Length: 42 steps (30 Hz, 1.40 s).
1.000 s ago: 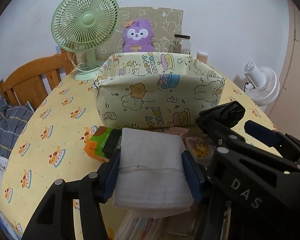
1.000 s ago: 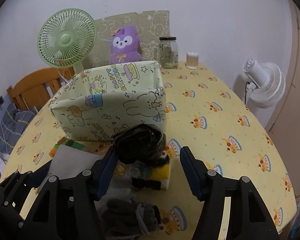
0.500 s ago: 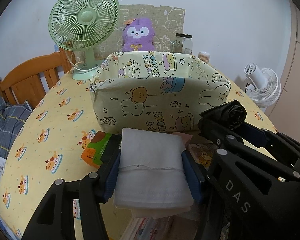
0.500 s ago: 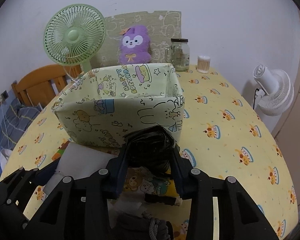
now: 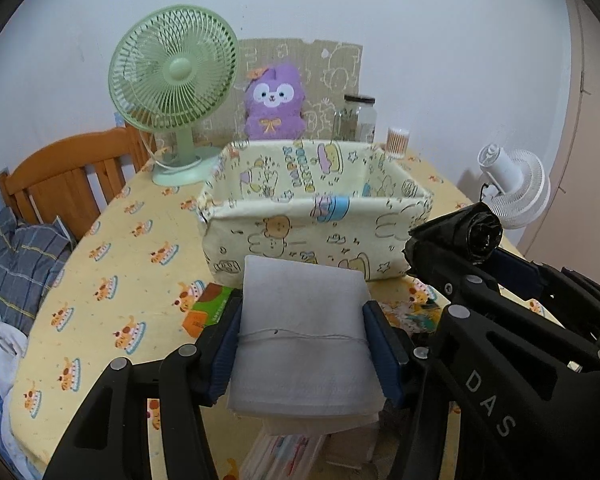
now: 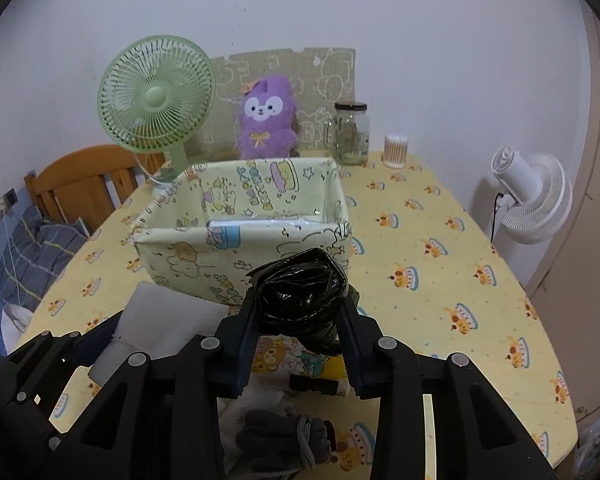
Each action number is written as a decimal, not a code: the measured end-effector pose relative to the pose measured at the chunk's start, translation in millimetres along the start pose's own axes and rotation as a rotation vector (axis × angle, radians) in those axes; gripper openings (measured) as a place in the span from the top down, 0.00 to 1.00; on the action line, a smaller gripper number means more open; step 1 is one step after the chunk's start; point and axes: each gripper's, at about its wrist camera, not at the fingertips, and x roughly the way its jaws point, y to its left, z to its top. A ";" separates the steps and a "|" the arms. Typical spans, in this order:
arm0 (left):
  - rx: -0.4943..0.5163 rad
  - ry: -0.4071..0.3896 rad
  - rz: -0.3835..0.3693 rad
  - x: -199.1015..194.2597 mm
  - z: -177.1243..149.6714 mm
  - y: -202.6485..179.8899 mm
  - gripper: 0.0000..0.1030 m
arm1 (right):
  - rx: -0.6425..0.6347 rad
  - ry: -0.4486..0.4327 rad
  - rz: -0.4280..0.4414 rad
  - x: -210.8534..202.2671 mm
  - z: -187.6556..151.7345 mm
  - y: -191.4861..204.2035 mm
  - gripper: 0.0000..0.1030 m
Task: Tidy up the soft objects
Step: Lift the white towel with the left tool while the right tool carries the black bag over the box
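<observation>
Both tools are raised side by side above the near end of the bench (image 6: 440,216), pointing level toward the fabric storage box (image 6: 240,248). The left hand-held gripper (image 5: 304,336) is clamped across a folded white cloth (image 5: 304,320), its blue pads pressing the two sides; the cloth lies flat, bound by a thin thread, and sticks forward past the fingertips to just short of the box's near wall. The right hand-held gripper (image 6: 298,316) is closed on a crumpled black plastic roll (image 6: 300,300), glossy and wrinkled, held just before the box's near right corner.

The box stands open-topped mid-bench, its soft printed walls sagging slightly. Wide bare cloth-covered bench lies to its right, a narrower strip to its left. Behind it stand a green fan (image 6: 156,100), a purple plush toy (image 6: 266,118) and a glass jar (image 6: 352,132).

Beneath the tools lie a bear-print packet (image 6: 296,360) and grey gloves (image 6: 288,436).
</observation>
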 end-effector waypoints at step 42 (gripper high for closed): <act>0.029 -0.164 0.001 -59.6 48.9 0.5 0.41 | -0.010 -0.143 0.024 -64.3 51.4 13.4 0.61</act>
